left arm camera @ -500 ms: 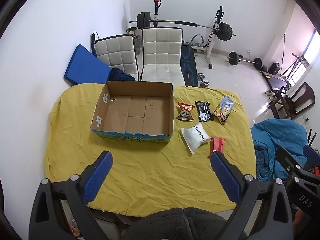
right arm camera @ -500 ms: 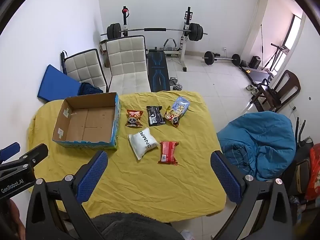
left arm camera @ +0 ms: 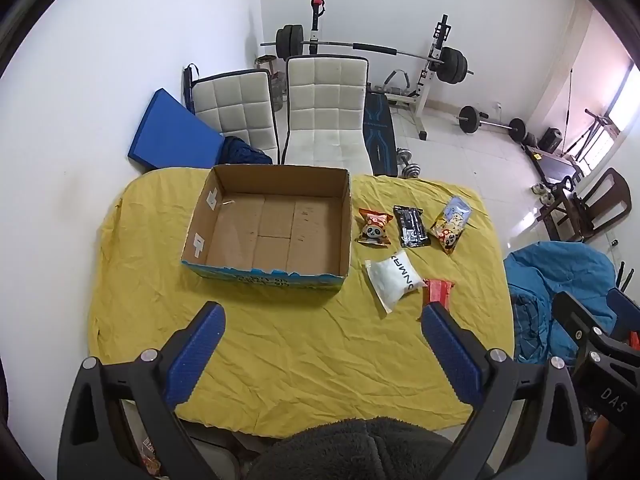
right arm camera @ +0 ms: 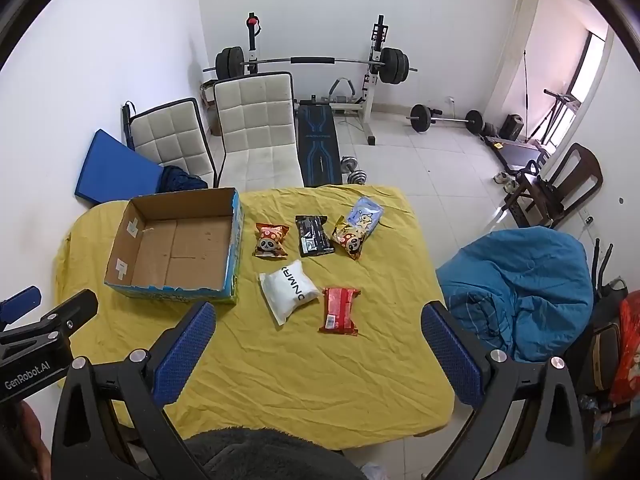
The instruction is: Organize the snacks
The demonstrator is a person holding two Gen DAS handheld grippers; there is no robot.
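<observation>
Left wrist view. Left gripper point(left arm camera: 322, 316): held above the near part of the table, jaws spread wide, nothing between the blue pads. Table with yellow cloth point(left arm camera: 280, 352): wrinkled, carrying all items below. Cardboard box point(left arm camera: 272, 228): open-topped, nothing inside, on the left half of the cloth. Snacks, all to the right of the box and outside it — orange panda packet point(left arm camera: 374, 228) just beside the box's right wall; black packet point(left arm camera: 411, 226) next to it; blue-and-yellow packet point(left arm camera: 452, 224) farthest right. Nearer row: white pouch point(left arm camera: 394, 280), and a red packet point(left arm camera: 438, 292) partly hidden behind the gripper's right finger. Two white padded chairs point(left arm camera: 324, 108) stand behind the table.

Right wrist view. Right gripper point(right arm camera: 318, 316): above the near part of the table, jaws likewise wide apart, empty. Cardboard box point(right arm camera: 176, 248): at the left. Orange panda packet point(right arm camera: 271, 241), black packet point(right arm camera: 314, 235) and blue-and-yellow packet point(right arm camera: 358, 226) in a far row; white pouch point(right arm camera: 289, 290) and red packet point(right arm camera: 339, 310) in the near row — the red one lies between the fingers in this view, flat on the cloth point(right arm camera: 304, 372). Part of the left gripper point(right arm camera: 40, 320) shows at the left edge. A blue beanbag point(right arm camera: 520, 288) sits right of the table.
</observation>
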